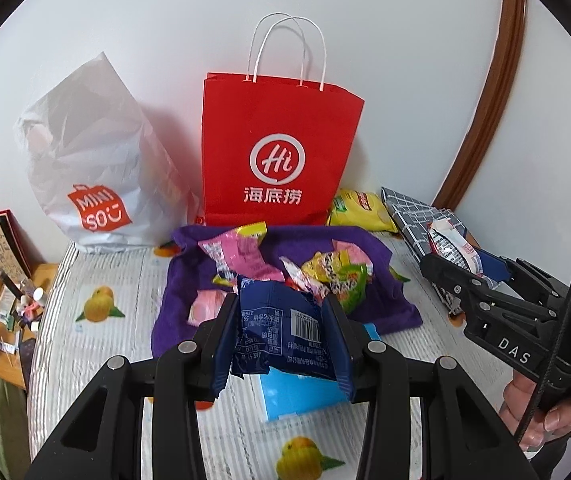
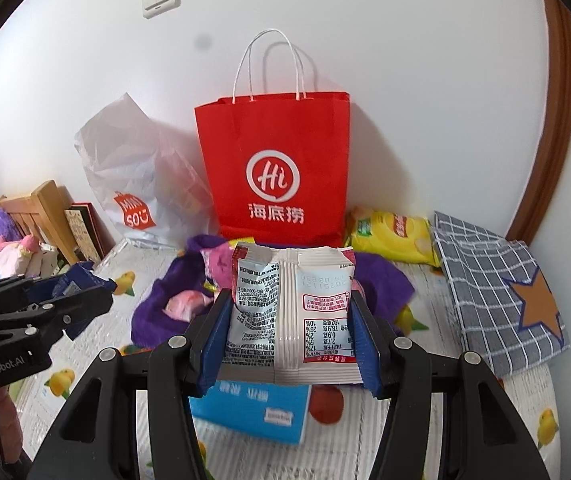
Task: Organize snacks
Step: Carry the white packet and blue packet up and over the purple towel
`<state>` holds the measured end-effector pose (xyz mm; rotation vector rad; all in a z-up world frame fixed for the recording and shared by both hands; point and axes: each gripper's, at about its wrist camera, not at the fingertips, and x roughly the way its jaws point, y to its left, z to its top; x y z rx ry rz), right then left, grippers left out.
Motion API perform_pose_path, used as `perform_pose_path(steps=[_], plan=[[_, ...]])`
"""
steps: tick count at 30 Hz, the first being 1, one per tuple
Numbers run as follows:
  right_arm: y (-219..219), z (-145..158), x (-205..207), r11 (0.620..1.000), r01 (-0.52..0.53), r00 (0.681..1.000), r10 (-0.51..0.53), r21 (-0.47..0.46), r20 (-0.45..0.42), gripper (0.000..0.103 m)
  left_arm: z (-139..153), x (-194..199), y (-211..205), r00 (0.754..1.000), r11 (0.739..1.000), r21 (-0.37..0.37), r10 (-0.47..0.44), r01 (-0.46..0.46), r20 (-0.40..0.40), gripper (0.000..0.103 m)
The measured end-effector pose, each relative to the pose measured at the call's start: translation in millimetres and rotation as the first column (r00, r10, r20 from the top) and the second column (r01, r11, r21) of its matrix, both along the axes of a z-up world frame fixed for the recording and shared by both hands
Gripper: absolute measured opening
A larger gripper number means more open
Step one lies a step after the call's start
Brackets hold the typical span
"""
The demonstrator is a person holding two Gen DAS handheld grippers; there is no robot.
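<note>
White packet (image 2: 291,312) upright, print inverted

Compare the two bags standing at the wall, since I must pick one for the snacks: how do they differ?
The red paper bag stands upright and stiff, with white twisted handles and a "Hi" logo. The white plastic bag is crumpled and slouching, shows no handles, and carries an orange Miniso mark. Both stand against the white wall, side by side.
</note>
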<state>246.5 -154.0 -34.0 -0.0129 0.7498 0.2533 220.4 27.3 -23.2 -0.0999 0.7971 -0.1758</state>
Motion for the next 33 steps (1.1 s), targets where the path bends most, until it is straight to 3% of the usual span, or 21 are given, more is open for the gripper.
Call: perform_pose_path(steps=[6,16,17,22,27,33], plan=[[3,8,28,1.000,0.000,1.000,0.000,0.008,0.011,0.055,6,24,5,1.000,1.000,-0.020,-0.009,0.009,0.014,0.040],[-1,-2,70,0.999,0.006,1.000,-0.006,0.044,-0.009,0.055,3,69,9,1.000,1.000,-0.021,-0.002,0.002,0.013,0.040],[-1,-4,74,0.999,0.005,1.000,-0.005,0.047,-0.010,0.055,2,74,10,1.000,1.000,-0.021,-0.001,0.000,-0.030,0.040],[3,-11,94,0.999,0.000,0.999,0.001,0.038,-0.035,0.055,-6,98,18,0.998,0.999,-0.048,0.009,-0.012,-0.064,0.040],[6,-14,104,1.000,-0.011,1.000,0.011,0.019,-0.022,0.055,-6,107,18,0.999,1.000,-0.002,0.009,-0.009,-0.032,0.040],[5,-41,118,1.000,-0.018,0.997,0.020,0.026,-0.068,0.055,-29,119,19,0.998,1.000,0.017,0.005,-0.003,-0.063,0.040]])
